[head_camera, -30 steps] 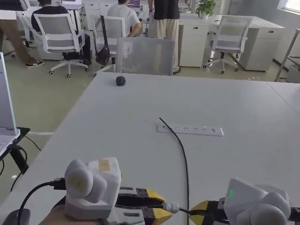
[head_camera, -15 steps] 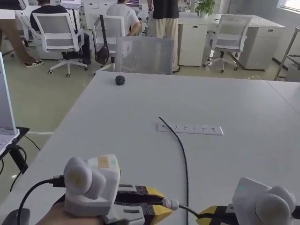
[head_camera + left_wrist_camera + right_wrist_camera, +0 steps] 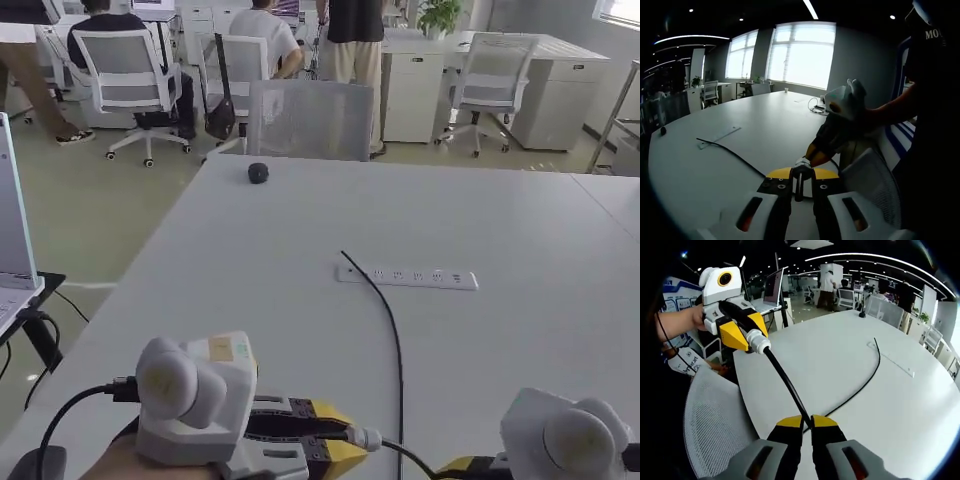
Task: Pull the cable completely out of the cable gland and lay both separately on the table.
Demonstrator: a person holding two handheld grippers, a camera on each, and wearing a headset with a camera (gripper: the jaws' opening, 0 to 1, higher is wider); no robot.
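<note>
Pinching the gland [image 3: 758,343] in my left gripper [image 3: 799,175], jaws closed on it — my right gripper [image 3: 807,422] clamps the cable [image 3: 785,381] running from it, the free end lying curved across the table [image 3: 500,220].

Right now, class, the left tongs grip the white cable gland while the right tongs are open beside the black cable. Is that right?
No. The right tongs are not open beside the black cable: they are shut on it, as the right gripper view shows. The left tongs do grip the white cable gland.
</note>
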